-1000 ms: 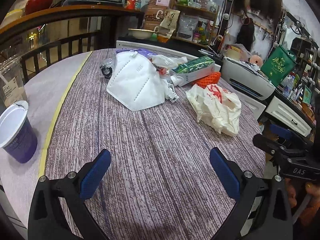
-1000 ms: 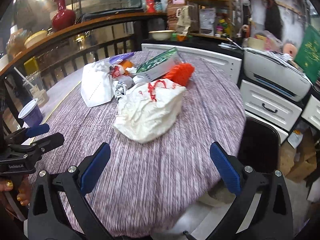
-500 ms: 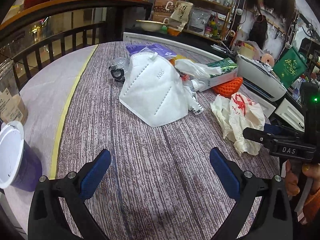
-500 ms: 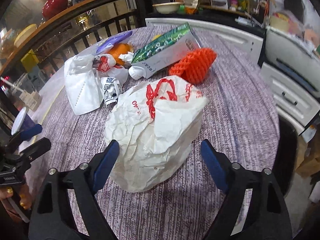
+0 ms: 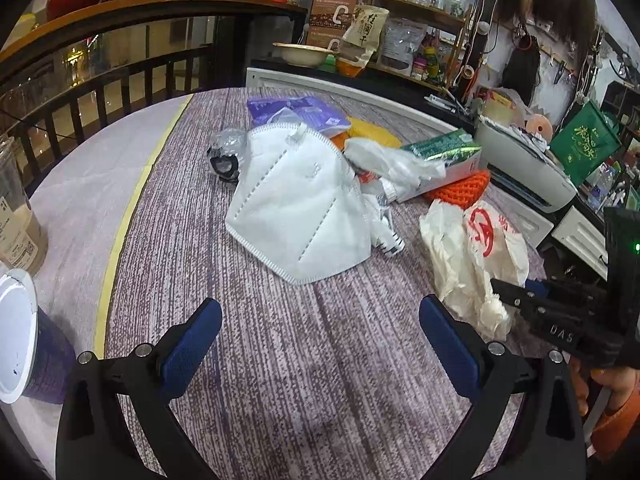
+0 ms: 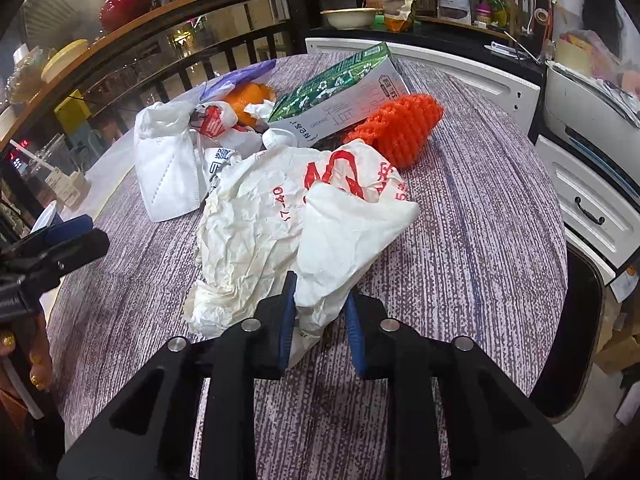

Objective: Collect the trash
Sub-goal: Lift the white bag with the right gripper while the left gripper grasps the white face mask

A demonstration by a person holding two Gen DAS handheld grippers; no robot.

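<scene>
Trash lies on a round table with a purple striped cloth [image 5: 280, 360]. A crumpled white paper bag with red print [image 6: 280, 216] lies nearest; it also shows in the left wrist view [image 5: 472, 256]. My right gripper [image 6: 320, 312] is shut on the bag's near edge. A white N95 mask [image 5: 304, 208], a green and white carton [image 6: 344, 88], an orange foam net [image 6: 400, 124] and other wrappers lie behind. My left gripper [image 5: 320, 336] is open and empty above the cloth, in front of the mask.
A purple cup with a white lid [image 5: 24, 352] and a plastic drink cup [image 5: 16, 216] stand at the table's left edge. A wooden railing [image 5: 120, 60] runs behind. White drawers and a printer [image 5: 520, 168] stand to the right. A dark bin [image 6: 576, 340] sits beside the table.
My right gripper has moved in to the paper bag and shut on its near edge. My left gripper has drifted slightly closer to the mask, still open.
</scene>
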